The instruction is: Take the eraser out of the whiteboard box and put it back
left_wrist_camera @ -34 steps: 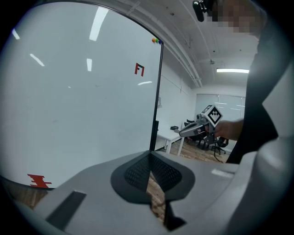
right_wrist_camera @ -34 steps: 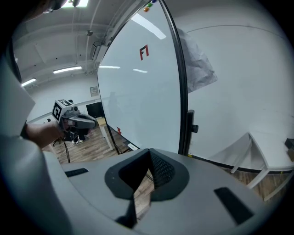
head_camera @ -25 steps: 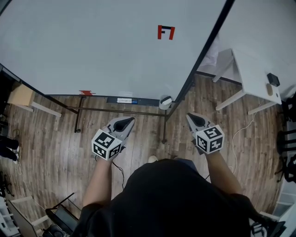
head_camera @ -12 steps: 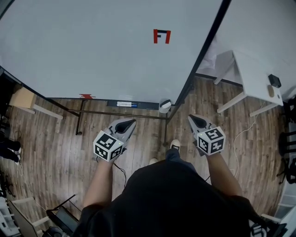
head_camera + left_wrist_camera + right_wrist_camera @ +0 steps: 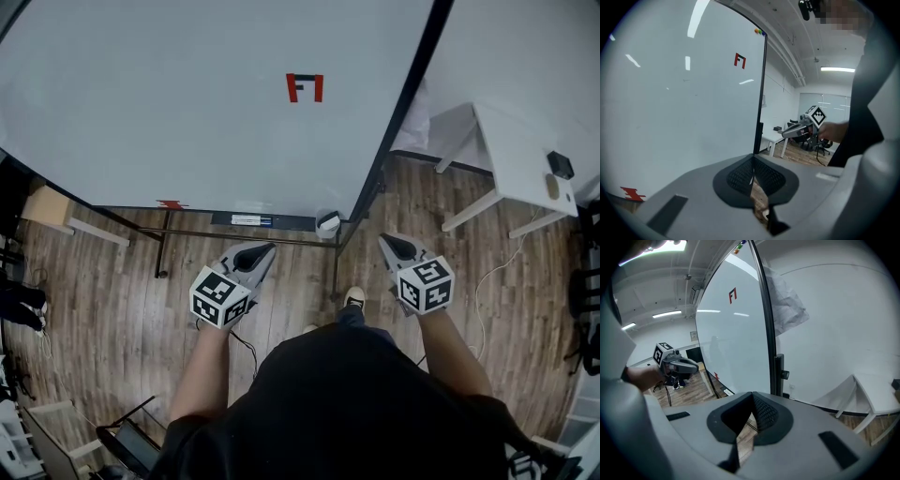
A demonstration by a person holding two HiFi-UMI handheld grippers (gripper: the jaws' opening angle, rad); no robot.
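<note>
Well, at the lower left of the head view the whiteboard (image 5: pixel 187 103) meets its bottom rail, and a narrow tray (image 5: pixel 246 220) with pens sits just right of a small red mark. Below the tray, my left gripper (image 5: pixel 262 250) points up toward the board with its jaws pressed together and nothing in them; its own view shows the pads meeting at the tip. Right of the tray, at the lower centre of the board's edge, hangs the whiteboard box (image 5: pixel 327 225), a small white holder. The dark-topped piece in it I take to be the eraser (image 5: pixel 329 219), though it is too small to be sure. Further right, my right gripper (image 5: pixel 387 243) is also closed and empty, near the box but apart from it.

I judge the eraser light and not fragile, with a stiff back and a soft felt face that would give under the pads. I would open the jaws and take it across the hard back's narrow sides, lifting straight out so the box isn't dragged.
</note>
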